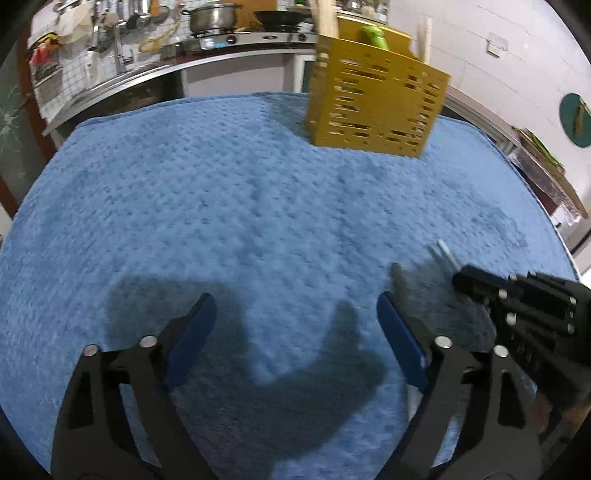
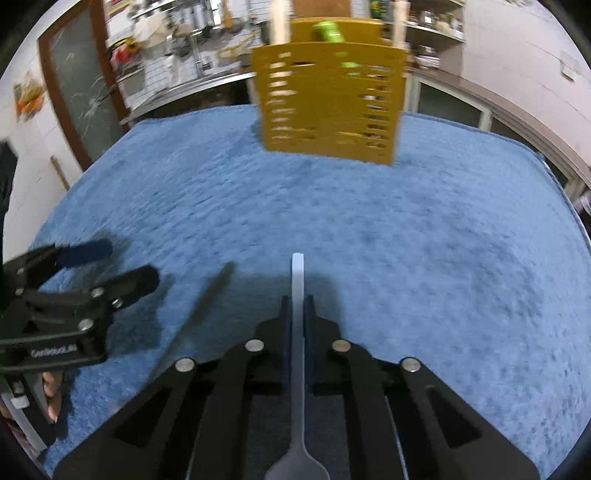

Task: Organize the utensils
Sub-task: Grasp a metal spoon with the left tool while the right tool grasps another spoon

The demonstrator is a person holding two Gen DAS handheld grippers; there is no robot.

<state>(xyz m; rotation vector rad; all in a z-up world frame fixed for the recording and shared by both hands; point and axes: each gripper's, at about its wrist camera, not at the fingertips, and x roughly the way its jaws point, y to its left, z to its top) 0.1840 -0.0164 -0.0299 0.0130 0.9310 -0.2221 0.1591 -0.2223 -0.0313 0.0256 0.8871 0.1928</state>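
1. The right gripper [image 2: 297,299] has its jaws closed on the flat handle of a metal spoon [image 2: 297,332]; the handle's tip pokes out beyond the jaws toward the far side, and the bowl lies back under the gripper body.
2. The left gripper [image 1: 295,314] hovers over the blue towel [image 1: 240,206] covering the worktop, its jaws spread wide with nothing between them.
3. The two grippers are close beside each other at the near edge.
4. A yellow slotted utensil holder [image 2: 330,99] stands upright at the far side, right of centre, with pale wooden handles [image 2: 280,20] and a green item [image 2: 328,31] sticking out.
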